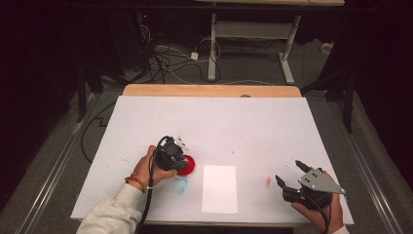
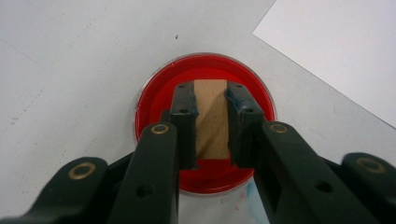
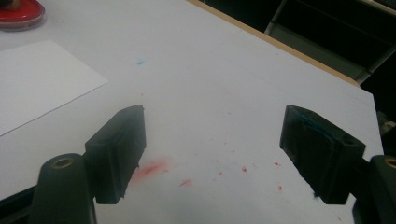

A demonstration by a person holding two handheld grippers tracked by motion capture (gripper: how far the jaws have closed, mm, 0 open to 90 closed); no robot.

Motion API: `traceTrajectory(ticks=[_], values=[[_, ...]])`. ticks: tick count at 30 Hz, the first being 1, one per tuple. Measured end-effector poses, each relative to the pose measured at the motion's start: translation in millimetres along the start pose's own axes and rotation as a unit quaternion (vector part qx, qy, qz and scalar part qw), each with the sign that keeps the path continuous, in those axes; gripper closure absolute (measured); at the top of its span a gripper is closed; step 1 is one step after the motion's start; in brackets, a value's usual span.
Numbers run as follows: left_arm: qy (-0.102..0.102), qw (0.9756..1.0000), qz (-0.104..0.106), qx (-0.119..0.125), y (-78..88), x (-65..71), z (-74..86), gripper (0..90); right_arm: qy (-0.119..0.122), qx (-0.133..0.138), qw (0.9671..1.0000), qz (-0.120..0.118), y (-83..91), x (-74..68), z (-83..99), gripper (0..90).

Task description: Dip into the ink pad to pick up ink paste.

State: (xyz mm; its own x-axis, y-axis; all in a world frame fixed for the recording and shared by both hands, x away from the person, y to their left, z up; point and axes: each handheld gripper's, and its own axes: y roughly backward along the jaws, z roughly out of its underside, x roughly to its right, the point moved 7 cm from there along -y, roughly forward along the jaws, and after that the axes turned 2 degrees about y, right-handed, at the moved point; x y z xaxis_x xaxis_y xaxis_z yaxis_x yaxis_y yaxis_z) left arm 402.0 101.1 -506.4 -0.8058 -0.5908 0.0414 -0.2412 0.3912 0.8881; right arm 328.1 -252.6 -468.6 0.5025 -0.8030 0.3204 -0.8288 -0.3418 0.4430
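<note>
Wooden block (image 2: 212, 119): clamped between the pads of the left gripper (image 2: 210, 122), standing down into the red ink dish (image 2: 154, 100); likely a stamp being loaded with ink.
Handling: looks light and stiff, plain wood, flat sides give the pads good purchase; the inked face would smear whatever it brushes.
Where to hold: the two opposite side faces, high up, clear of the ink, as the pads sit now.
Ink dish: shallow, round, clear rim, near the table's front left; probably slides easily if the block is dragged sideways.
Left gripper (image 1: 171, 154): closed snugly on the block, pointing down over the dish.
Right gripper (image 1: 291, 174): jaws wide apart, nothing between them, hovering over the front right of the table.
Paper sheet (image 1: 219, 188): blank, white, just right of the dish.
Table (image 1: 253, 122): white cover, flat, with red specks and a faint blue smudge.
Room: dark; cables (image 1: 165, 61) on the floor beyond, a second desk frame (image 1: 253, 34) behind.
</note>
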Motion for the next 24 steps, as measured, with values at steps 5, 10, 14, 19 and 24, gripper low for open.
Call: traceTrajectory(ticks=[5,10,14,19,24], values=[[-0.003,1.0000,-0.008,-0.002,-0.5,1.6,-0.3,74.0,0.000,0.000,1.0000,0.000,0.2,-0.4,-0.1,22.6],[-0.010,0.9997,-0.020,-0.006,-0.9,3.3,-1.0,73.9,0.001,0.001,1.0000,0.003,0.9,-0.1,-0.7,22.6],[-0.003,0.9999,-0.012,-0.002,-1.0,2.1,-0.5,73.9,-0.001,0.000,1.0000,0.004,0.4,0.4,0.0,22.6],[-0.004,0.9999,-0.012,-0.003,-1.2,2.1,-0.5,74.0,-0.003,0.000,1.0000,0.005,0.6,0.9,0.1,22.5],[-0.004,0.9999,-0.010,-0.003,-1.4,1.7,-0.3,73.9,-0.001,-0.002,1.0000,0.005,0.0,1.8,0.4,22.5]])
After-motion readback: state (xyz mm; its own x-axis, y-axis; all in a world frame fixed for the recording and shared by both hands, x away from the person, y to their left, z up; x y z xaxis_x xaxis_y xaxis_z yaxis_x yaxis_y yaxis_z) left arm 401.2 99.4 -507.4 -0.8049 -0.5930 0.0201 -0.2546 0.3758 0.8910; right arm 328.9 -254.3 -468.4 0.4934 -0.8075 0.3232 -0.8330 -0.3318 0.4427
